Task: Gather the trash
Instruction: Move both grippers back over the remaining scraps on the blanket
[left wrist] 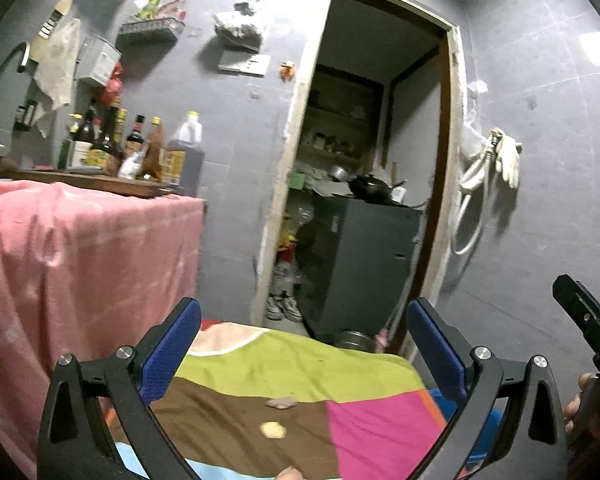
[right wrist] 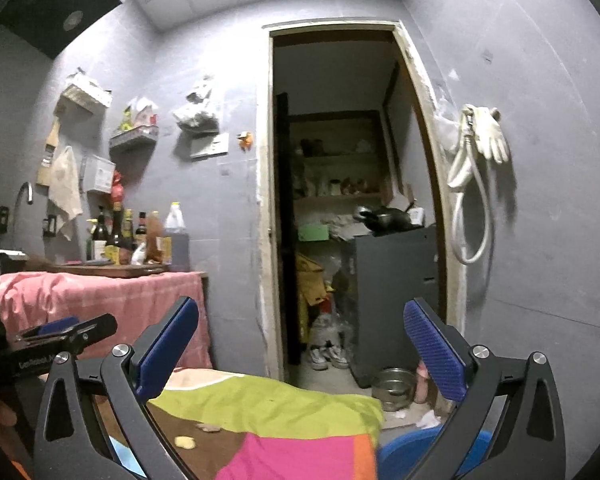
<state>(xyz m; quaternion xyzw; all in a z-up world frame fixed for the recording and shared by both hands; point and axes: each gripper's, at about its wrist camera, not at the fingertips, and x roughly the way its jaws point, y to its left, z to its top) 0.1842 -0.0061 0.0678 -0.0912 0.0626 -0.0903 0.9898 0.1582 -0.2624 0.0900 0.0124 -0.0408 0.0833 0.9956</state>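
Blue ribbed pads frame the bottom of both views: the left gripper [left wrist: 304, 344] and the right gripper [right wrist: 300, 344] each stand with jaws wide apart and nothing between them, held roughly level and looking across the room rather than down — a carrying pose, not a reaching one, by the look of it. Just beyond the pads, low in the frame, lies a patchwork cloth [left wrist: 300, 364] of green, brown and pink. On its brown patch sit two small scraps: a pale yellowish scrap [left wrist: 273, 429] nearer, and a flat tan scrap [left wrist: 281, 402] just behind it, apart from each other; these are likely the trash to collect. At lower right of the right view a blue bin [right wrist: 404, 452] peeks out beside the cloth, probably where they go. Farther off, left of centre, bottles [left wrist: 140, 152] crowd a counter draped in pink fabric [left wrist: 84, 248]. An open doorway [right wrist: 340, 200] fills the middle distance — shelves and a dark cabinet inside.
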